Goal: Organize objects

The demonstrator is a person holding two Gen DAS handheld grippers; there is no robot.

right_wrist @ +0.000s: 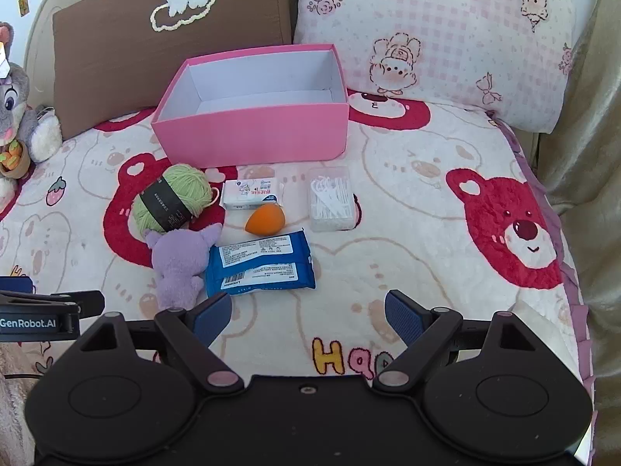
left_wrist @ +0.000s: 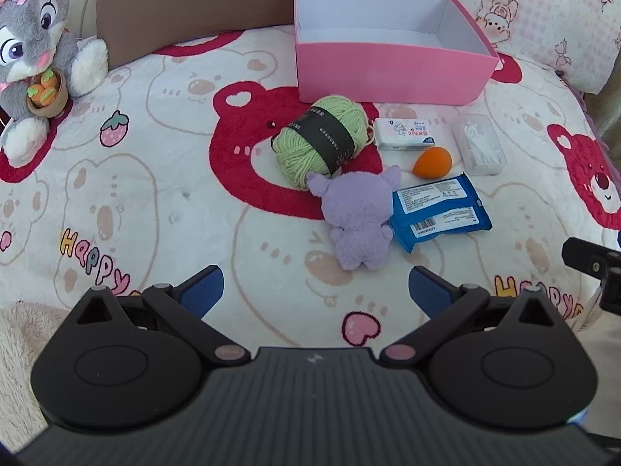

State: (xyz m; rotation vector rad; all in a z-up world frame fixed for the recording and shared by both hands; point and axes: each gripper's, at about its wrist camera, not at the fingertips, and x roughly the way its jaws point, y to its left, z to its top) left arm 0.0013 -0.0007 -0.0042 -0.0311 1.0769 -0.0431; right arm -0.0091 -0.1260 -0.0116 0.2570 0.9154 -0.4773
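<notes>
Just beyond left hand-held gripper (left_wrist: 315, 291): purple plush (left_wrist: 359, 215).

Fluffy blanket (right_wrist: 407, 202), glossy wipes packet (right_wrist: 260, 264)

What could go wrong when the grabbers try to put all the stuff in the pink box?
1. The purple plush touches the green yarn and overlaps the blue packet, so grabbing one may drag its neighbours.
2. The orange egg-shaped sponge is round and could roll or squirt out of a gripper.
3. The pink box sits on a soft blanket, so bumping its wall might shove or tip it.
</notes>
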